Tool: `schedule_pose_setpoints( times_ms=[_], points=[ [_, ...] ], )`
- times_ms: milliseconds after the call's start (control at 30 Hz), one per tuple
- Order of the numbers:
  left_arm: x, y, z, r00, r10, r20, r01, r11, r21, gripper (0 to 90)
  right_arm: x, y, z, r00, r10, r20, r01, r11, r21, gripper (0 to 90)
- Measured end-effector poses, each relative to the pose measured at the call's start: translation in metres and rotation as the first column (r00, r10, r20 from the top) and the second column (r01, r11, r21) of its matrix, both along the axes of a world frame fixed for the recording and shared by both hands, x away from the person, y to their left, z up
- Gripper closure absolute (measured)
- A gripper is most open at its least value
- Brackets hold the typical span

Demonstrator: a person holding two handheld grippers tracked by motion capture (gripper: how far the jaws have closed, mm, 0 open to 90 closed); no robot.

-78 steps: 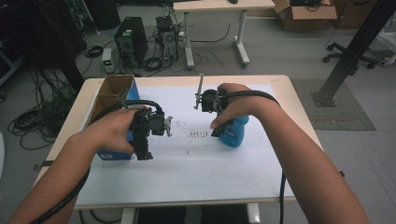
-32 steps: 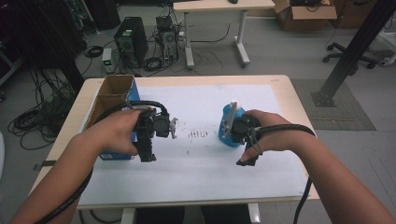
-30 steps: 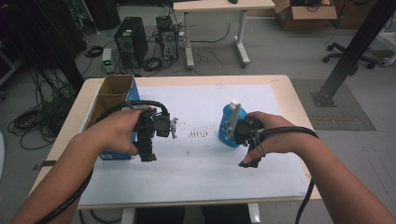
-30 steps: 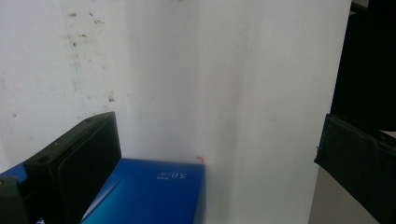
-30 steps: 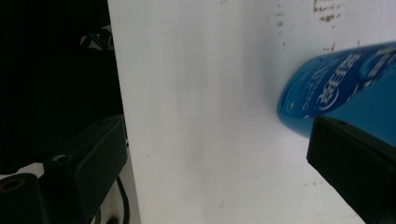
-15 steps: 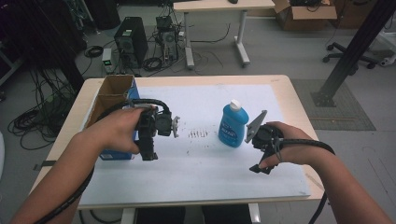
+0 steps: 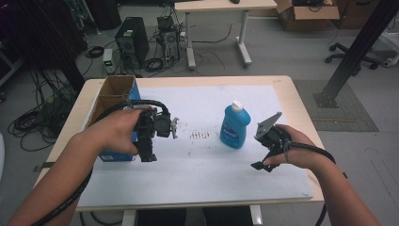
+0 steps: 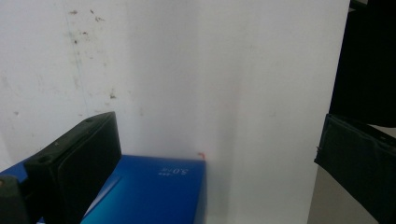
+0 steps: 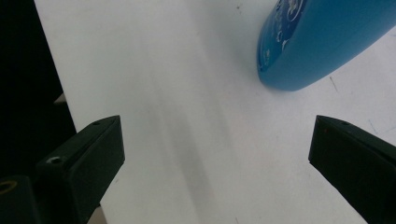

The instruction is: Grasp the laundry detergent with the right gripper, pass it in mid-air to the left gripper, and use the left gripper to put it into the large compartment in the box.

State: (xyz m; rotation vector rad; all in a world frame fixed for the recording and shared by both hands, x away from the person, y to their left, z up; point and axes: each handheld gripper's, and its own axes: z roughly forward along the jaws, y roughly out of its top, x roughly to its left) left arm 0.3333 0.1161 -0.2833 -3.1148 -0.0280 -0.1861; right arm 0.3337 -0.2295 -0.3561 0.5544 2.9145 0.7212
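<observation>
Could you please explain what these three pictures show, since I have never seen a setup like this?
A person sits at a table holding a hand-operated two-jaw tool in each hand. The high view looks down from above: the left gripper hovers beside a blue cardboard box, and the right gripper is apart from the blue bottle, which stands upright on the white sheet. The other two pictures come from cameras riding on the tools, looking along their black jaws. In both, the jaws stand wide apart with nothing between them, so nothing is held.
</observation>
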Motion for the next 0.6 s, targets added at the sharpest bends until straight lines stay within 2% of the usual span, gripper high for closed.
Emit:
schedule_pose_setpoints(
  times_ms=[167, 333, 400, 467, 500, 567, 600],
  points=[
    [0.0, -0.001, 0.0, 1.0, -0.004, 0.006, 0.004, 1.0, 0.001, 0.2, 0.005, -0.003, -0.01, 0.9993, -0.035, 0.012, 0.034, 0.997, 0.067, 3.1],
    [0.0, -0.001, 0.001, 1.0, -0.006, 0.006, 0.006, 1.0, 0.002, 0.2, 0.008, -0.006, -0.016, 0.9981, -0.057, 0.024, 0.054, 0.994, 0.098, 3.0],
    [0.001, -0.001, 0.002, 1.0, -0.005, 0.007, 0.005, 1.0, 0.004, 0.2, 0.009, -0.008, -0.019, 0.9967, -0.078, 0.023, 0.074, 0.99, 0.124, 2.8],
    [0.001, -0.001, 0.003, 0.9999, -0.005, 0.01, 0.005, 1.0, 0.001, 0.2, 0.01, -0.011, -0.023, 0.9935, -0.108, 0.036, 0.1, 0.981, 0.165, 2.4],
    [0.001, -0.001, 0.003, 0.9999, -0.005, 0.01, 0.005, 1.0, 0.001, 0.2, 0.01, -0.011, -0.023, 0.9935, -0.108, 0.036, 0.1, 0.981, 0.165, 2.4],
    [0.001, -0.002, 0.003, 0.9999, -0.008, 0.012, 0.008, 1.0, -0.001, 0.2, 0.012, -0.014, -0.028, 0.9901, -0.134, 0.042, 0.123, 0.973, 0.196, 2.3],
    [0.001, -0.002, 0.003, 0.9999, -0.009, 0.012, 0.009, 1.0, -0.001, 0.2, 0.012, -0.014, -0.028, 0.9901, -0.134, 0.042, 0.123, 0.973, 0.196, 2.3]
  ],
)
